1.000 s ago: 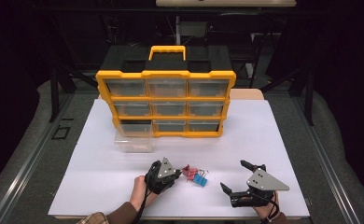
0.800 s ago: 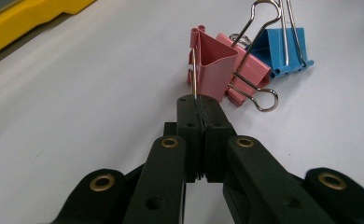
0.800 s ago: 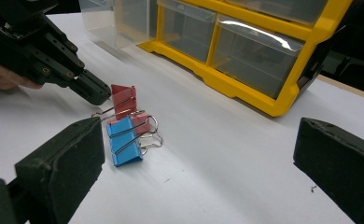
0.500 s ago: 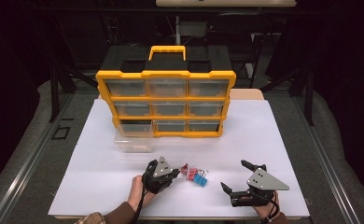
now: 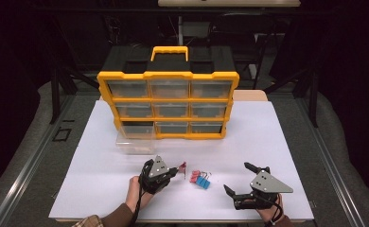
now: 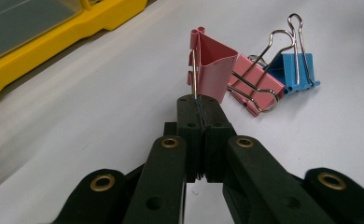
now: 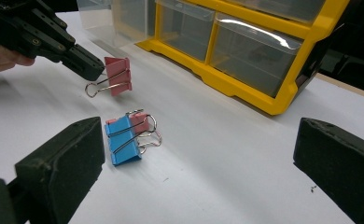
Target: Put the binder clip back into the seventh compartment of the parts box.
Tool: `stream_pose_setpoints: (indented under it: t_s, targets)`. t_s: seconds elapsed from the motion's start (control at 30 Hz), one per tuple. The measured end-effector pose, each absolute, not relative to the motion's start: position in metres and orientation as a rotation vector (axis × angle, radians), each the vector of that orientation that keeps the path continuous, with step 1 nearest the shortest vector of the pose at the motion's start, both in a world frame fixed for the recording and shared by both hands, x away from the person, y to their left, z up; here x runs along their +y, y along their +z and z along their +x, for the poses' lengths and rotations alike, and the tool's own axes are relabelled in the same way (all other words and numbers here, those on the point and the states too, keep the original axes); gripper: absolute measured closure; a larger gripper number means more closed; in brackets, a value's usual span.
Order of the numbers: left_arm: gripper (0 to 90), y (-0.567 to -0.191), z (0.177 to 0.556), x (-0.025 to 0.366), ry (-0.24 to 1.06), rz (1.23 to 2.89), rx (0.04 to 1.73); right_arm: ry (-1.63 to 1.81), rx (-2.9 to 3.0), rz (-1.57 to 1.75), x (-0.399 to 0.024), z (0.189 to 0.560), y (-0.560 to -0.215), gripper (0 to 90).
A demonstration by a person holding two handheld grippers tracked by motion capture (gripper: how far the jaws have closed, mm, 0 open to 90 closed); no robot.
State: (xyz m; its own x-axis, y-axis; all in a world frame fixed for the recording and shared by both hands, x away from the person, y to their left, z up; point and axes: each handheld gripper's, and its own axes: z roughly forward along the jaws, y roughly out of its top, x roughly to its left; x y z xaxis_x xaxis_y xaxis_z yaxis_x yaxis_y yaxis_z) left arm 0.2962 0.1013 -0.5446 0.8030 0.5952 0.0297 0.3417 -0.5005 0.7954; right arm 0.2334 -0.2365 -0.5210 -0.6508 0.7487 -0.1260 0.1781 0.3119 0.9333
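Note:
My left gripper (image 6: 199,105) is shut on one wire handle of a pink binder clip (image 6: 213,65), which hangs just above the white table. In the high view that gripper (image 5: 175,171) holds the clip (image 5: 183,166) left of the table's front middle. Just to the right, a second pink clip (image 5: 195,174) and a blue clip (image 5: 203,182) lie together on the table. My right gripper (image 5: 236,177) rests near the front right edge, open and with nothing in it; its view looks past both jaws (image 7: 201,161) at the blue clip (image 7: 123,137) and the held pink clip (image 7: 117,74).
A yellow drawer organizer (image 5: 168,104) with a handle stands at the back middle of the table (image 5: 277,142). Its bottom-left slot (image 5: 136,127) is dark, and a clear drawer (image 5: 135,144) sits on the table in front of it.
The left gripper has drawn slightly left with the pink clip, so the clip now hangs apart from the other two. The right gripper has stayed still.

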Motion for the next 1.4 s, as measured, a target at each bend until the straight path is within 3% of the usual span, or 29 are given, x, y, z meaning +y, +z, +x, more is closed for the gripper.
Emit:
stream_pose_setpoints:
  t_s: [1.4]
  targets:
    - [88.5, -0.510, 0.311, 0.151, 0.524, 1.938, 0.818, 1.326, 2.034, 0.826, -0.236, 0.234, -0.522, 1.4]
